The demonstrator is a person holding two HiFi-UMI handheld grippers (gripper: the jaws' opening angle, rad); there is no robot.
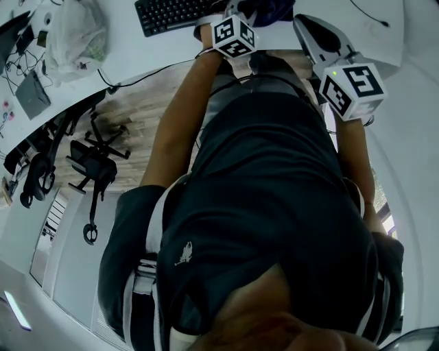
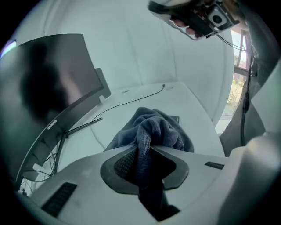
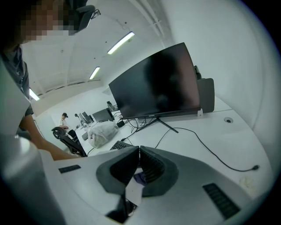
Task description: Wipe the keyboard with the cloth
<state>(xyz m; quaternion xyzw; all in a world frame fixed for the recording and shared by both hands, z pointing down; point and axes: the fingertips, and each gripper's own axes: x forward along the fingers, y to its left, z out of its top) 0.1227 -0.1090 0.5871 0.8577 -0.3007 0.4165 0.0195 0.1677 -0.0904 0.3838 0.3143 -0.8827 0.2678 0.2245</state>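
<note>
A dark blue-grey cloth is bunched up on the white desk. My left gripper is shut on a fold of it, and the rest spills out ahead of the jaws. The black keyboard lies at the top of the head view and shows partly behind the right jaws. My right gripper is held above the desk with its ribbed pads pressed together and nothing gripped. It also appears at the top of the left gripper view. In the head view only the marker cubes show, the left cube and the right cube.
A wide dark monitor stands at the back of the desk, with a black cable trailing across the surface. A white plastic bag sits left of the keyboard. A black office chair stands on the floor beside the desk.
</note>
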